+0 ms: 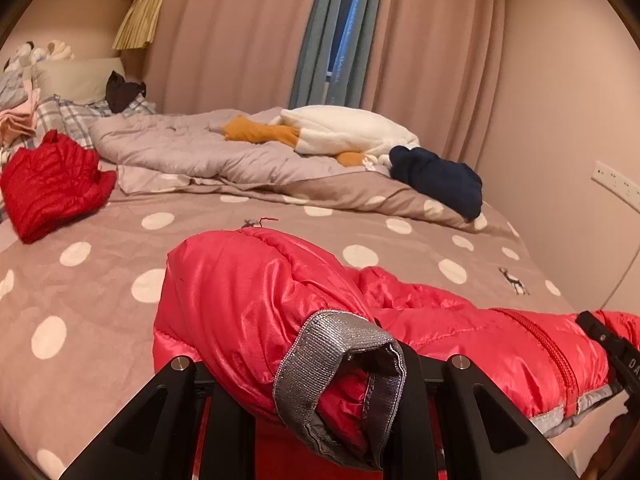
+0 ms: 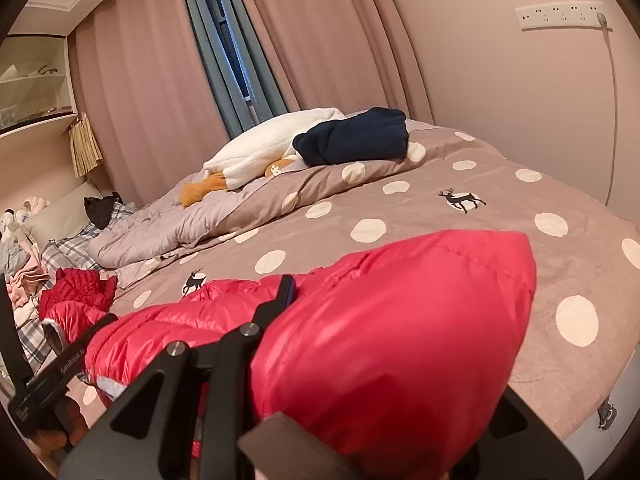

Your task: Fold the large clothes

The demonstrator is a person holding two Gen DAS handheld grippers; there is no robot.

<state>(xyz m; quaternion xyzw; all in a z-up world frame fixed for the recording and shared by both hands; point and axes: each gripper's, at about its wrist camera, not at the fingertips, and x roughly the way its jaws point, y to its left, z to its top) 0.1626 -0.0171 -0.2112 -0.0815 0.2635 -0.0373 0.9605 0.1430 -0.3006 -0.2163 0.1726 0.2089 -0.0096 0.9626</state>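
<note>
Two claws hold one pink puffy jacket [image 1: 248, 300] at the near edge of the bed [image 1: 100, 280]. The left claw [image 1: 312, 392] is almost closed, and its jaws pinch a sleeve near the silver cuff [image 1: 320, 368], which hangs open toward the camera. The right claw [image 2: 352, 360] is also nearly closed and grips the other sleeve, which bulges over its jaws and hides them mostly. Between the two sleeves the body of the jacket lies across the dotted bed cover, with the zipper [image 1: 552, 344] facing up. In each view the other claw shows at the side, at the jacket's hem. Far on the left lies a folded red jacket [image 1: 52, 184]. Farther back, on the crumpled grey blanket [image 1: 180, 148], rest a white plush toy [image 1: 344, 128] and a dark blue garment [image 1: 440, 180].
</note>
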